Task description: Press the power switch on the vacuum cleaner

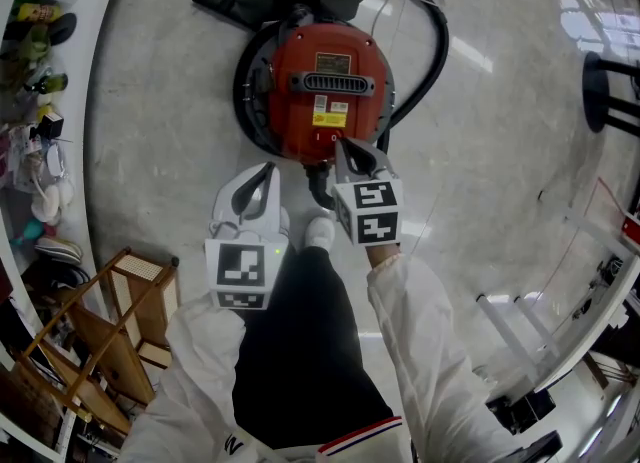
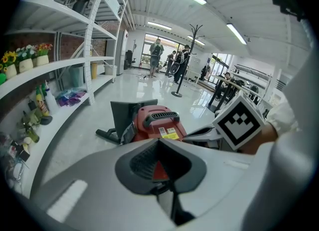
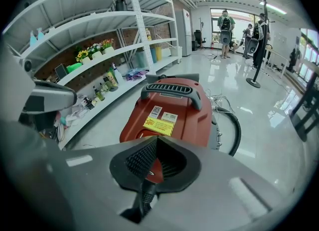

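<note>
Two pairs of jaws closed together, nothing held, right hand-held gripper (image 1: 344, 144) with its tip at the near edge of the red vacuum cleaner (image 1: 325, 61) on the floor (image 1: 500, 161), left hand-held gripper (image 1: 268, 169) beside, apart from it.

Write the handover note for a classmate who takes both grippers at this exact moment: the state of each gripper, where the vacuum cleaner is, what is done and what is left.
Left gripper: jaws shut, empty, held over the floor just short of the vacuum cleaner.
Right gripper: jaws shut, empty, tip over the cleaner's near red edge, below the yellow label.
The cleaner stands on the floor ahead of the person's feet, with its hose looping round its right side.
Done: the right gripper is lined up at the near edge. Contact cannot be confirmed.
Left: find the power switch there and press it with the right tip.
</note>
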